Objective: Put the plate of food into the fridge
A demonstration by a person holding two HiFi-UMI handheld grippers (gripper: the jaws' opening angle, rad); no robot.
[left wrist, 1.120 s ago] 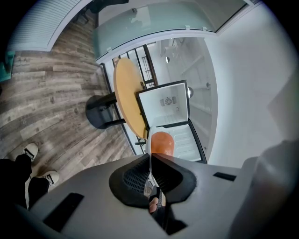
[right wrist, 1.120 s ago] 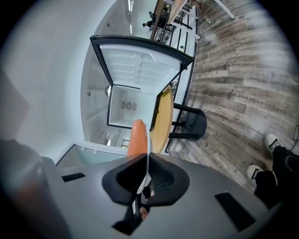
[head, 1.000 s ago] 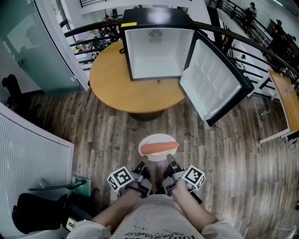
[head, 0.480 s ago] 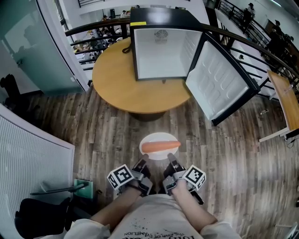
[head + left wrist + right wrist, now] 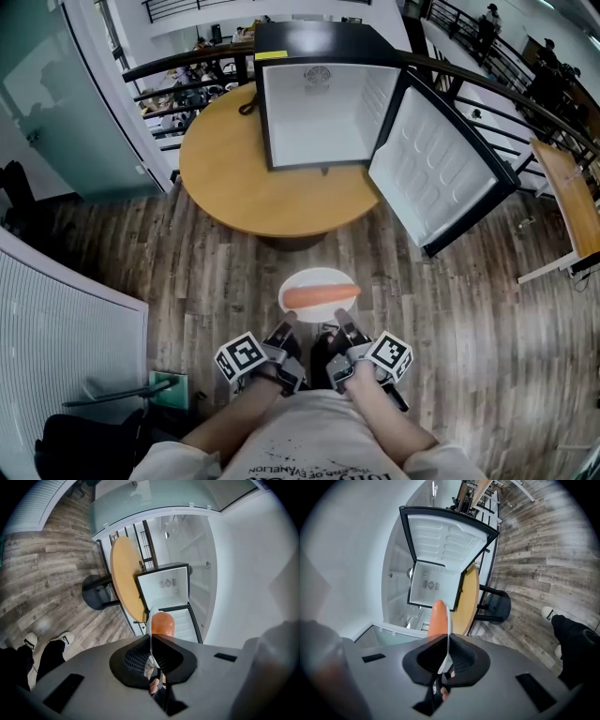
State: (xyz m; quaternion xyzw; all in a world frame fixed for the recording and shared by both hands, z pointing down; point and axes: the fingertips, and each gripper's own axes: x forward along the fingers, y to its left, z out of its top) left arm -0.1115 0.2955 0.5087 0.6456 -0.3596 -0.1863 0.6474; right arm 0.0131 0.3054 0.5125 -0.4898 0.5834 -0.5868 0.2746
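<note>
A white plate (image 5: 317,279) bearing a long orange piece of food (image 5: 320,296) hangs over the wooden floor in the head view. My left gripper (image 5: 290,323) is shut on the plate's near rim at the left. My right gripper (image 5: 339,321) is shut on that rim at the right. In the left gripper view the plate's edge (image 5: 149,624) stands between the jaws with the food (image 5: 162,623) beyond. The right gripper view shows the plate's edge (image 5: 449,629) and the food (image 5: 436,617) likewise. The small black fridge (image 5: 323,112) stands on the round table, its door (image 5: 433,172) swung open to the right and its white inside bare.
The round wooden table (image 5: 239,183) lies ahead of me on a dark pedestal. A railing (image 5: 169,61) curves behind it, and a wooden desk (image 5: 573,202) stands at the right. A glass wall (image 5: 56,103) and a white ribbed panel (image 5: 56,328) are at the left.
The table and fridge have shifted slightly in view as I stepped and turned a little. The plate stays held by both grippers in the same way.
</note>
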